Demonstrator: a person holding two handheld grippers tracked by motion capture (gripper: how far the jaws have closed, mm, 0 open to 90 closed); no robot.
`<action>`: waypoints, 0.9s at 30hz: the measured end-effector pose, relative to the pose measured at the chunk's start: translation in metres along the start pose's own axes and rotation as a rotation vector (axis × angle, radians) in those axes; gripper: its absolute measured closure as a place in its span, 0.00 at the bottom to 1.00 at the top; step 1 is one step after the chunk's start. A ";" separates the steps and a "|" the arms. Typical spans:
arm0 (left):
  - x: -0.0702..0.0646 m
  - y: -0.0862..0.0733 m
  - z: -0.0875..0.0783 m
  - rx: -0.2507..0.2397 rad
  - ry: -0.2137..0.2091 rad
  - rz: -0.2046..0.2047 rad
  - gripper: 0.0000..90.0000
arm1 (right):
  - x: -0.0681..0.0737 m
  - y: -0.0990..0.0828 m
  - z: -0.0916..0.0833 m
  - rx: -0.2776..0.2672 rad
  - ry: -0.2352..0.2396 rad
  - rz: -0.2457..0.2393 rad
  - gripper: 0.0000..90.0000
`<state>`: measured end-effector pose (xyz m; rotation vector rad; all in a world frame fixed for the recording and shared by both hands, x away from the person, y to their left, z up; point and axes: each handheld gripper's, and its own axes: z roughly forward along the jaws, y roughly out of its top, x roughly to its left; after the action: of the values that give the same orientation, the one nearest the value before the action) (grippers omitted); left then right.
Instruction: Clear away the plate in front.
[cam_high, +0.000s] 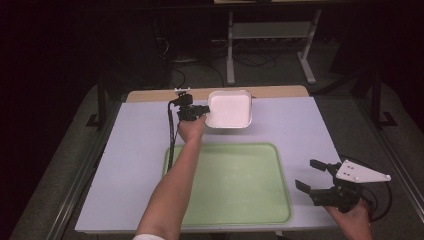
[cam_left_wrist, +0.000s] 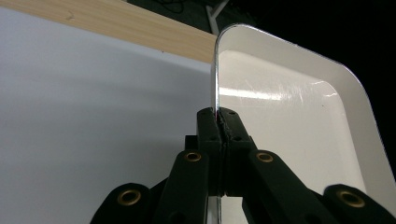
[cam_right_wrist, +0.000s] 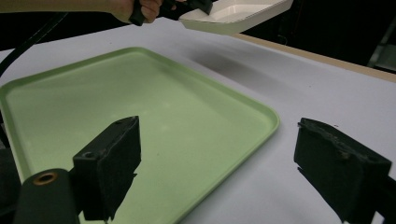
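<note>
A white dish held clear of a lavender-topped table, beyond a green tray.

The table (cam_high: 135, 165) carries a pale green tray (cam_high: 235, 185) near its front edge, flat and bare. Beyond the tray's far edge, the square white dish (cam_high: 230, 109) hangs in the air, its shadow on the tabletop below; the left gripper (cam_high: 200, 111) pinches the dish's left rim, jaws pressed tight on the thin edge, as the left gripper view shows (cam_left_wrist: 218, 123). The right gripper (cam_high: 312, 177) hovers off the tray's right front corner, jaws spread wide with nothing between them (cam_right_wrist: 215, 163).
</note>
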<state>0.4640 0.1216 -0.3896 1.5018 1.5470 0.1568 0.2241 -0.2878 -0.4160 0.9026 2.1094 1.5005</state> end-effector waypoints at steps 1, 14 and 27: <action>0.001 -0.001 -0.002 -0.001 -0.002 -0.002 0.98 | 0.000 0.000 0.000 0.000 0.000 0.000 0.15; 0.011 -0.006 -0.024 -0.021 -0.011 -0.009 0.98 | 0.001 0.002 -0.002 -0.021 -0.014 0.001 0.15; 0.015 -0.015 -0.042 -0.024 -0.014 -0.013 0.99 | 0.004 0.004 0.002 -0.022 -0.011 -0.003 0.15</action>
<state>0.4283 0.1514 -0.3846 1.4705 1.5383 0.1567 0.2231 -0.2827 -0.4129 0.8972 2.0812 1.5110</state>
